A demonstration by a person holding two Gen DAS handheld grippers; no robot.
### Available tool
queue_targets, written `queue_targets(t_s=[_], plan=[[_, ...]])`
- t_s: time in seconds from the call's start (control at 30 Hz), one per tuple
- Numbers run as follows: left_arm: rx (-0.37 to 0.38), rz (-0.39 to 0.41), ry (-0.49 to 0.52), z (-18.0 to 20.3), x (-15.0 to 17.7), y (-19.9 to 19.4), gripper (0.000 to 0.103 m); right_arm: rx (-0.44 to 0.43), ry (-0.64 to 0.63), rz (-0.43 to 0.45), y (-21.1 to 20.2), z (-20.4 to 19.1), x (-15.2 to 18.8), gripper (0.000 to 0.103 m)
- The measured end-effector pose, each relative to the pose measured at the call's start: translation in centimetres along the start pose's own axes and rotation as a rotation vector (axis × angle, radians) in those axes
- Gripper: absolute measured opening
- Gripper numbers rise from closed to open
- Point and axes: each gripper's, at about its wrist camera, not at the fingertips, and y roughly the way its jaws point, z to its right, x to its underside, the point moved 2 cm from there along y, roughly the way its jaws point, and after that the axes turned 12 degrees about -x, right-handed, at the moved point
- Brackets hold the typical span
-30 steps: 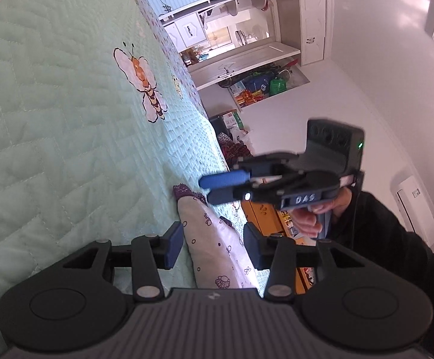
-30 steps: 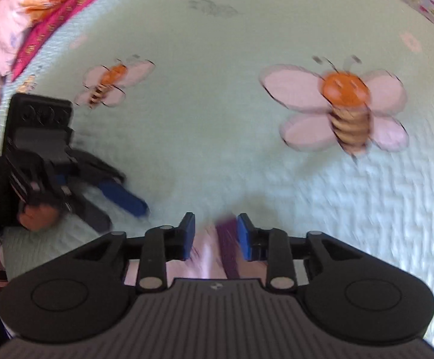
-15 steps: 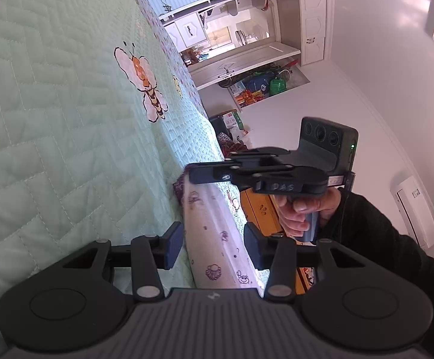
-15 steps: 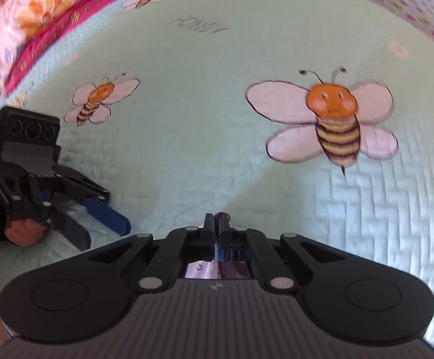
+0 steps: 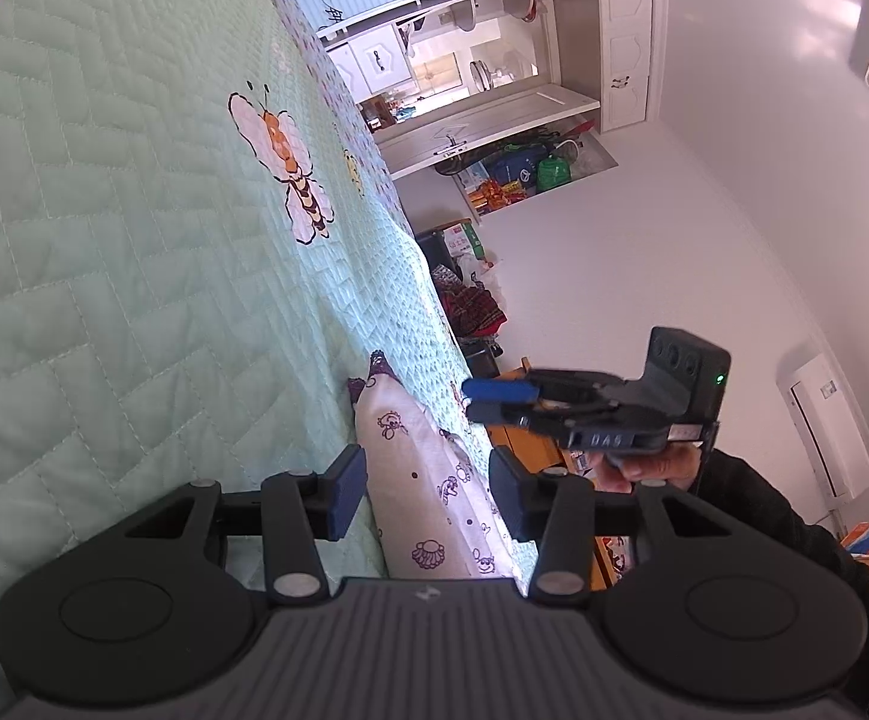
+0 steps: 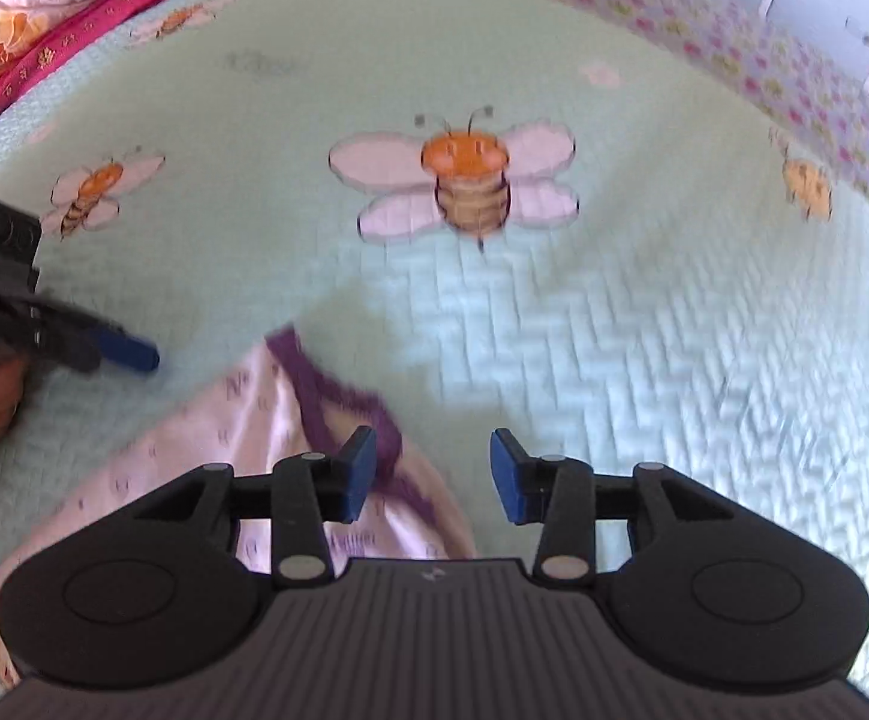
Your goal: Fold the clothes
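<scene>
White printed garment (image 6: 266,456) with purple trim lies on the green bee quilt (image 6: 614,330), at seven o'clock in the right wrist view. Right gripper (image 6: 431,474) hovers above it, jaws wide, empty. Left gripper (image 5: 428,495) likewise spread, gripping nothing.

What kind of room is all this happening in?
Most likely a bedroom at home. The work is on a bed with a green quilt printed with bees, a flowered duvet lies at one end, and white cupboards line the far wall.
</scene>
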Motion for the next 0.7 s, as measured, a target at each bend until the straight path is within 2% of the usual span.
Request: queue_targets(t_s=[0.17, 0.27, 0.5, 0.6, 0.7], plan=[[0.004, 0.0, -0.005, -0.2, -0.1, 0.0, 0.047, -0.047, -0.103, -0.101, 3.3, -2.0, 0.3, 0.042], [0.008, -0.001, -0.007, -0.3, -0.3, 0.0, 0.048, -0.014, -0.133, -0.11, 3.2, -2.4, 0.3, 0.014], [0.009, -0.004, -0.01, -0.3, -0.6, 0.2, 0.047, 0.064, -0.204, -0.135, 3.1, -3.3, 0.3, 0.021], [0.007, -0.005, -0.01, -0.2, -0.7, 0.3, 0.047, 0.099, -0.251, -0.209, 3.7, -3.6, 1.2, 0.021], [0.007, -0.005, -0.01, -0.2, -0.7, 0.3, 0.047, 0.096, -0.267, -0.24, 4.7, -3.6, 1.6, 0.019]])
